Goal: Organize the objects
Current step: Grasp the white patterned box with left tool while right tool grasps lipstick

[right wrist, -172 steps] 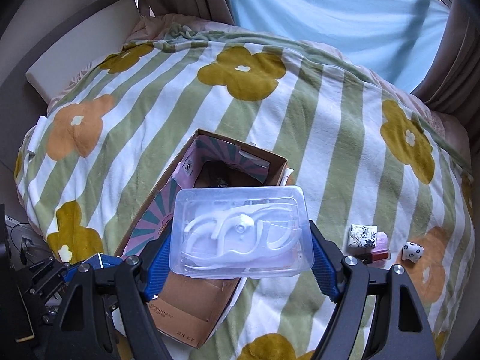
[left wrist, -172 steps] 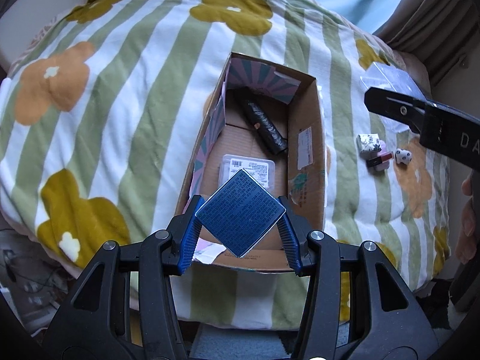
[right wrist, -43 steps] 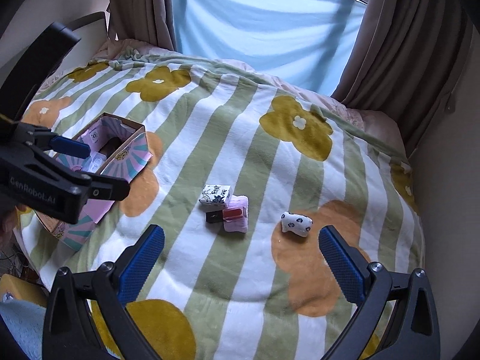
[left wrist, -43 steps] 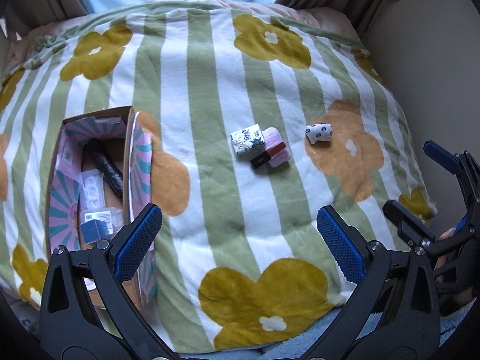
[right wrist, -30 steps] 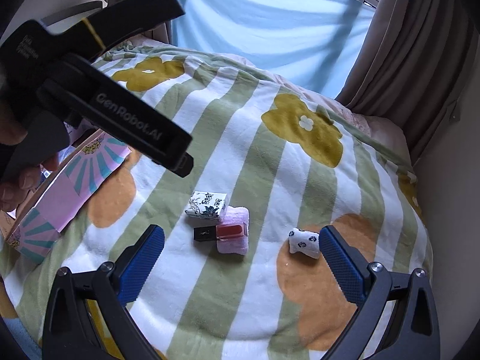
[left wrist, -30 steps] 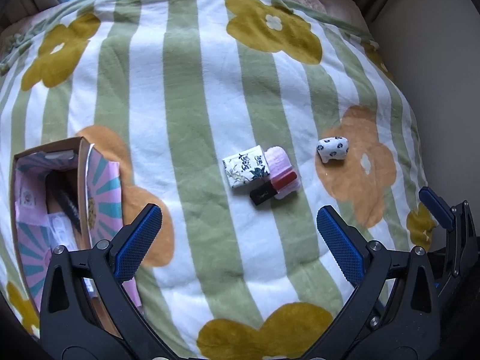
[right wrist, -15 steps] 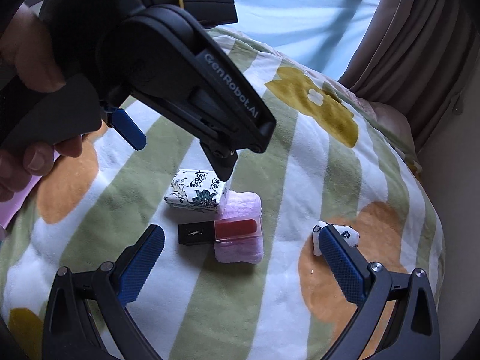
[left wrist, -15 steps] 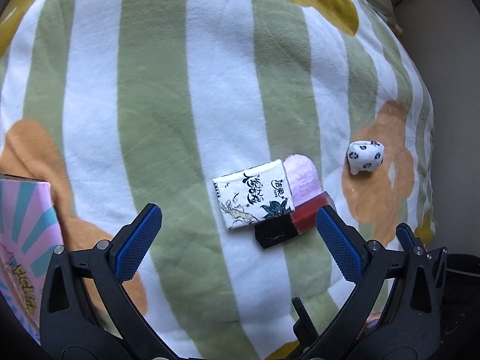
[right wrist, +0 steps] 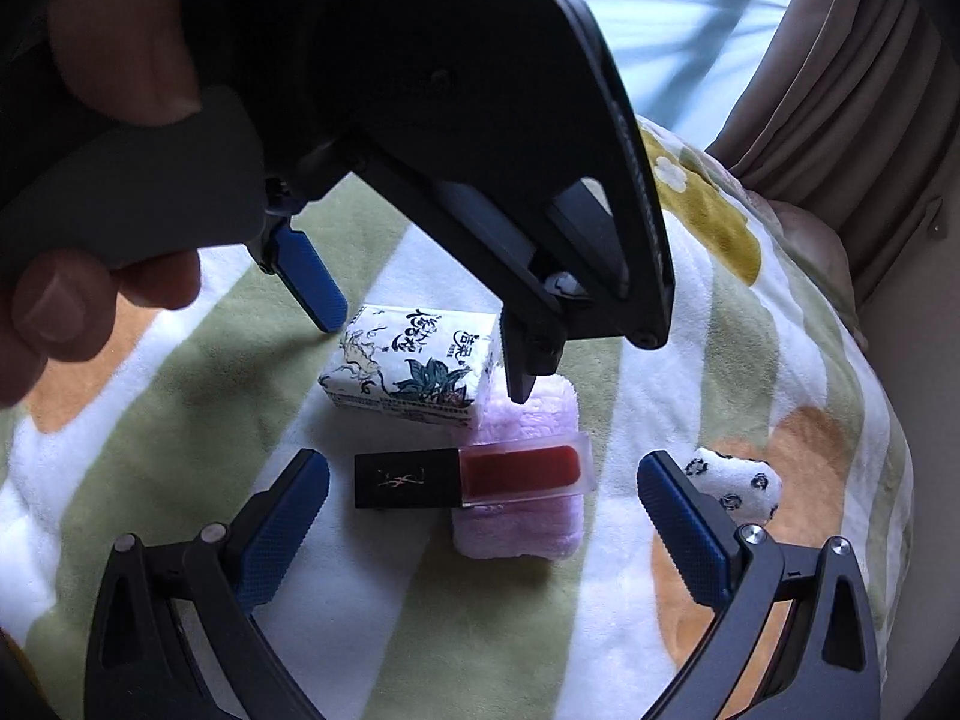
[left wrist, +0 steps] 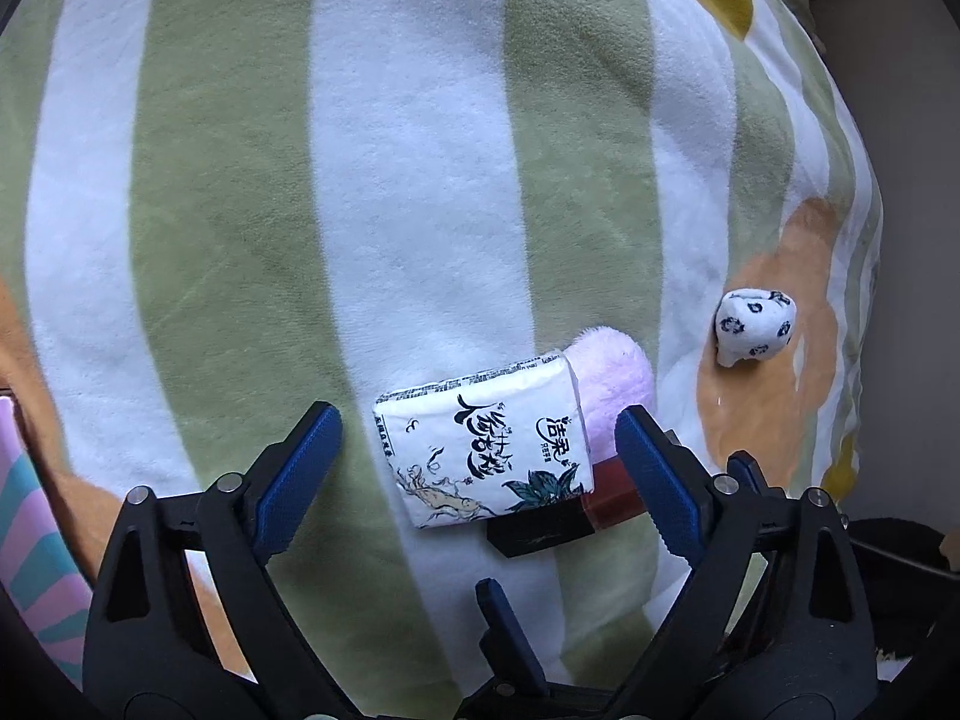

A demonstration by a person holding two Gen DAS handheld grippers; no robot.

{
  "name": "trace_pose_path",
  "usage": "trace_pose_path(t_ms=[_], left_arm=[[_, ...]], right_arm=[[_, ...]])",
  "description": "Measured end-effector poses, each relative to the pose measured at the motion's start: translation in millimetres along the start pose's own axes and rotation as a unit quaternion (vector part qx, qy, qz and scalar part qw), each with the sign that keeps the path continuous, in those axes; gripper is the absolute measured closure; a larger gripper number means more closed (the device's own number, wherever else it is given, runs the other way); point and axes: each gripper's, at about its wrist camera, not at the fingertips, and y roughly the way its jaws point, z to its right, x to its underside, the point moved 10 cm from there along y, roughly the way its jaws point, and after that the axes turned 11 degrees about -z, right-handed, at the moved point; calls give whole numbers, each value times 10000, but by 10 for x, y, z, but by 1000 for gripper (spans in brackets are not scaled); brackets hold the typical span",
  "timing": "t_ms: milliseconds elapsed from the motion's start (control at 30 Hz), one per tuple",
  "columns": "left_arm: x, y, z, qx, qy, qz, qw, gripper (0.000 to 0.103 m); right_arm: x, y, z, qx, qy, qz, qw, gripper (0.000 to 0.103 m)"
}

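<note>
Now your right gripper (right wrist: pixel 480 516) sits spread wide, empty, low before the lipstick (right wrist: pixel 471 476). Beyond, your left gripper (left wrist: pixel 477 468) straddles the tissue pack (left wrist: pixel 483 447), jaws closing, pads not yet touching, steeply down for a top grab. Blanket (left wrist: pixel 240 180) beneath.

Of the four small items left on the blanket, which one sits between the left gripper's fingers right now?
The white tissue pack with black lettering and leaf print. It lies between the closing jaws of the left gripper; no pad touches it yet.

Soft window daylight; fisheye-bent edges (dark corners); foreground perhaps underexposed.
</note>
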Motion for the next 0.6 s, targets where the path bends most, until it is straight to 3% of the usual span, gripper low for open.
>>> trace_pose_path(t_ms=[300, 400, 600], left_arm=[[-35, 53, -5, -48, -76, -92, 9999, 24], [-39, 49, -4, -46, -95, -97, 9999, 26], [-51, 45, 9, -90, -122, -106, 9998, 29]], right_arm=[[4, 91, -39, 19, -101, -20, 9999, 12], [-14, 116, -51, -49, -142, -33, 9999, 21], [-22, 130, -41, -137, -135, -48, 9998, 21]])
